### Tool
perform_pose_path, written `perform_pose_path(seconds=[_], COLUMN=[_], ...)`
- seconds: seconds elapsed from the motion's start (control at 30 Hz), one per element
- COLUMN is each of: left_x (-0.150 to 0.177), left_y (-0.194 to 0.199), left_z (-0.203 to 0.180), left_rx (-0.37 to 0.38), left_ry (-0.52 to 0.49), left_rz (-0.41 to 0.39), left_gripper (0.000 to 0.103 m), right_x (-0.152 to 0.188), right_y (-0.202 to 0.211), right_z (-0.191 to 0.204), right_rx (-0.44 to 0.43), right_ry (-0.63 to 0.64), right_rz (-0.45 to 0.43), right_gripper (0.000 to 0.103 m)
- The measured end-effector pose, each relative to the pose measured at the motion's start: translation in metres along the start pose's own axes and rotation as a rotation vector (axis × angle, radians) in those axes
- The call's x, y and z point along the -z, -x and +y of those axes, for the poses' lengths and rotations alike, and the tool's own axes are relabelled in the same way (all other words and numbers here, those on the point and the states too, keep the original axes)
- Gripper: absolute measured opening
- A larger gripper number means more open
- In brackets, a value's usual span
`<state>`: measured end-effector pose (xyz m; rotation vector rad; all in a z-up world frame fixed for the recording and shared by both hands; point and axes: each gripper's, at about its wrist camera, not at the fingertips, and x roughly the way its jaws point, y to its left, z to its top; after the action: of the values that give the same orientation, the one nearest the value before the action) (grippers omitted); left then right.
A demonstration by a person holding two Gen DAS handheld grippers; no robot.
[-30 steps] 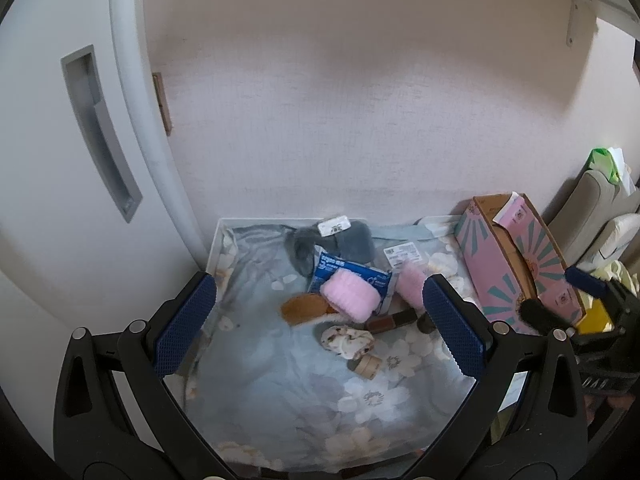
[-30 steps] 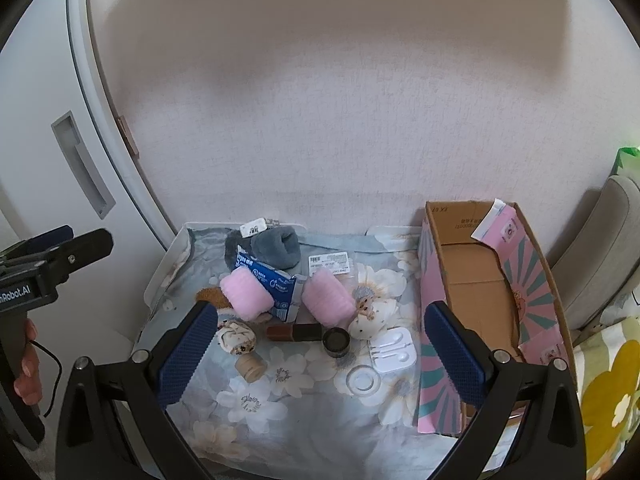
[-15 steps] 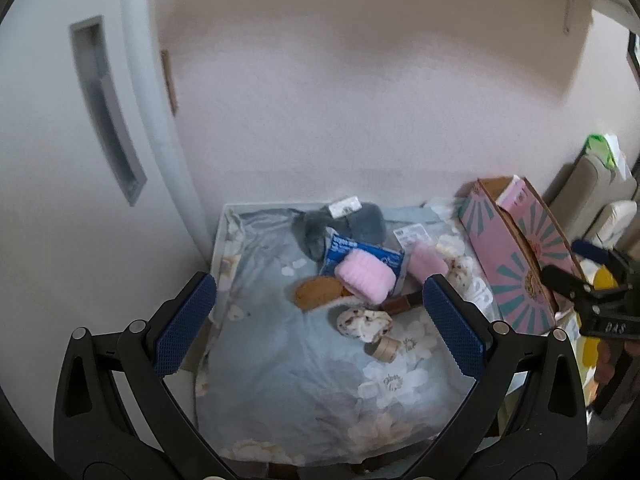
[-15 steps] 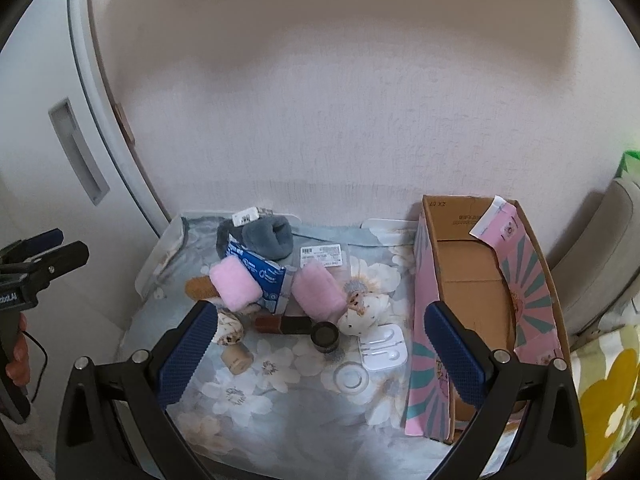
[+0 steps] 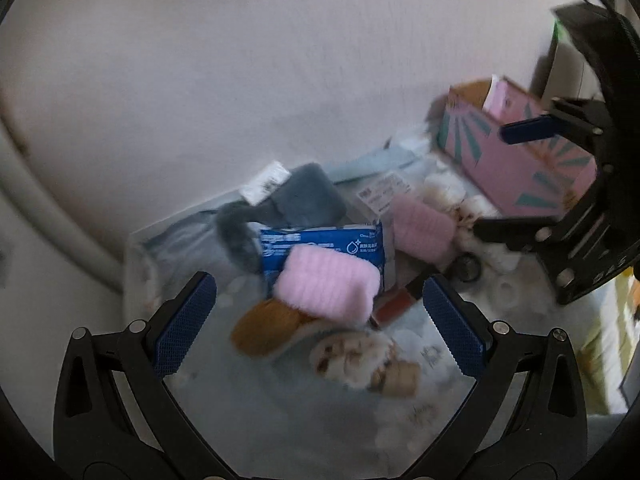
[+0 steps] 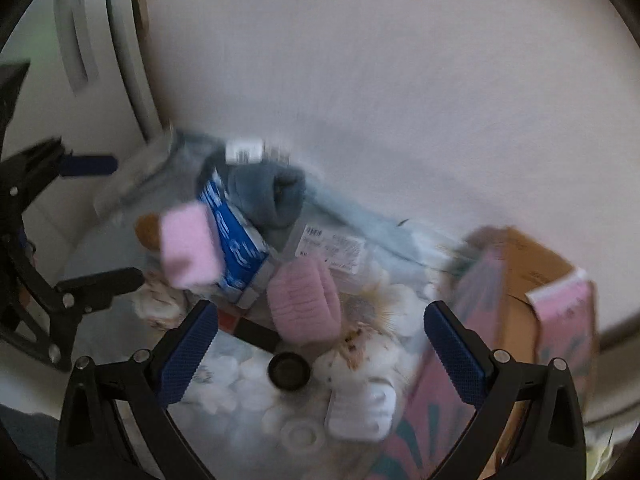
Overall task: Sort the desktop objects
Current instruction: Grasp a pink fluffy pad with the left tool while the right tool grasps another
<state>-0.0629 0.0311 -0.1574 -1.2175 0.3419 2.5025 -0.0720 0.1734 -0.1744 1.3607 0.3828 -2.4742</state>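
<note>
Blurring softens both views. Left gripper (image 5: 318, 320) and right gripper (image 6: 322, 354): jaws spread, empty, above the floral cloth (image 5: 256, 408). Pink roll (image 5: 326, 286) partly covers blue packet (image 5: 320, 242); grey sock (image 5: 308, 196) behind; pink box (image 6: 516, 300) cut off at right.

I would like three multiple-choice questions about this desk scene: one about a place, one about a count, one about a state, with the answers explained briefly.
1. Where does the nearer pink roll lie?
A. inside the cardboard box
B. on the blue packet
C. on the floor

2. How many pink rolls are there?
A. one
B. two
C. four

3. In what state are the left tongs?
A. open, holding nothing
B. shut on a sock
C. shut on the box

Answers:
1 B, it overlaps the blue packet.
2 B, a second pink roll lies near the cardboard box.
3 A, the pads are wide apart with nothing between them.
</note>
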Motion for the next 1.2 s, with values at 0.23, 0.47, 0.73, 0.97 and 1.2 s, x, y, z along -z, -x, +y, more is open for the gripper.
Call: perform_pose_path(seconds=[0.23, 0.47, 0.73, 0.97, 1.2], left_x=[0.004, 0.008, 0.010, 0.006, -0.007], left_y=[-0.051, -0.070, -0.069, -0.058, -0.030], left_z=[-0.005, -0.005, 0.005, 0.014, 0.013], left_rx=[0.016, 0.034, 0.069, 0.088, 0.068], left_ry=[-0.047, -0.048, -0.023, 0.028, 0.057], left_rz=[0.050, 0.071, 0.064, 0.053, 0.041], left_gripper=[0.103, 0.096, 0.044, 0.032, 0.032], right_x=[0.007, 0.016, 0.030, 0.038, 0.041], right_y=[-0.054, -0.067, -0.065, -0.039, -0.001], right_z=[0.007, 0.010, -0.005, -0.021, -0.032], right_rx=[0.003, 0.000, -0.072, -0.101, -0.131], right_ry=[0.075, 0.114, 0.049, -0.018, -0.072], right_rz=[0.089, 0.124, 0.143, 0.110, 0.095], right_gripper=[0.098, 0.080, 0.033, 0.029, 0.029])
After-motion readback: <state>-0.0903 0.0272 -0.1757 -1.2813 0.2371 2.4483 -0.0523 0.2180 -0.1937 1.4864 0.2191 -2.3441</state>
